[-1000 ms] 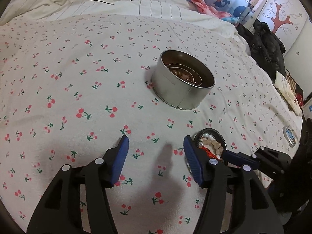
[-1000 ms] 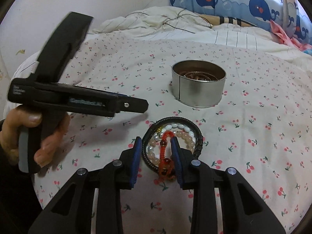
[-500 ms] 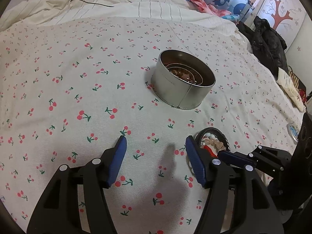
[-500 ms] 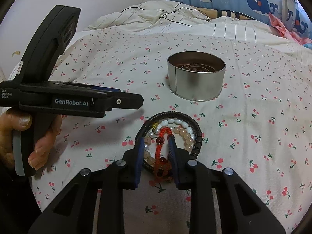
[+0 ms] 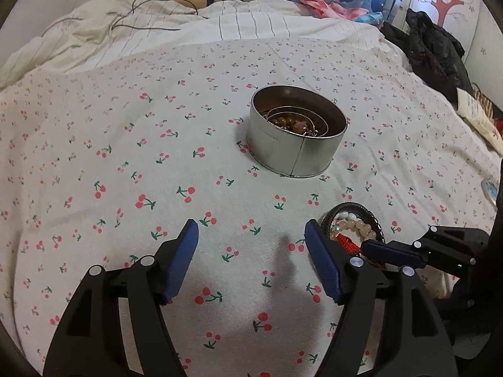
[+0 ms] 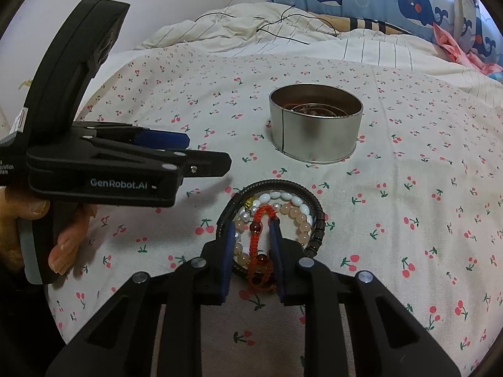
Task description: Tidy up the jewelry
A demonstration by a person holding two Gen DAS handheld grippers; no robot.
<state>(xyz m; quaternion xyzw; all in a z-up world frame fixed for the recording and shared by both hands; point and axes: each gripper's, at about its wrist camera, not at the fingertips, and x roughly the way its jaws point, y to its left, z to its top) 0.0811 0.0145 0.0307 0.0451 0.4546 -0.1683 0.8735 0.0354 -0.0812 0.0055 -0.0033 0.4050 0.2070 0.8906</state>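
Several bracelets lie in a pile (image 6: 298,220) on the cherry-print sheet: a black ring (image 6: 317,216), white and pink bead strings, and a red braided bracelet (image 6: 256,238). My right gripper (image 6: 253,223) straddles the red bracelet. Its jaws are closing, and a small gap still shows beside the cord. A round metal tin (image 6: 314,138) with beads and wire rings inside stands beyond the pile. My left gripper (image 5: 251,224) hovers over bare sheet left of the pile (image 5: 352,223). Its jaws are opening, with nothing between them. The tin (image 5: 295,154) stands ahead of it.
A person's hand (image 6: 63,245) holds the left gripper's handle at the sheet's left edge. A rumpled striped quilt (image 5: 157,37) with a thin black cable lies at the back. A dark jacket (image 5: 433,47) and a pink cloth (image 5: 317,3) lie at the far right.
My right gripper's jaws have narrowed around the red bracelet. The left gripper's jaws have spread wider and its view has tipped upward a little.
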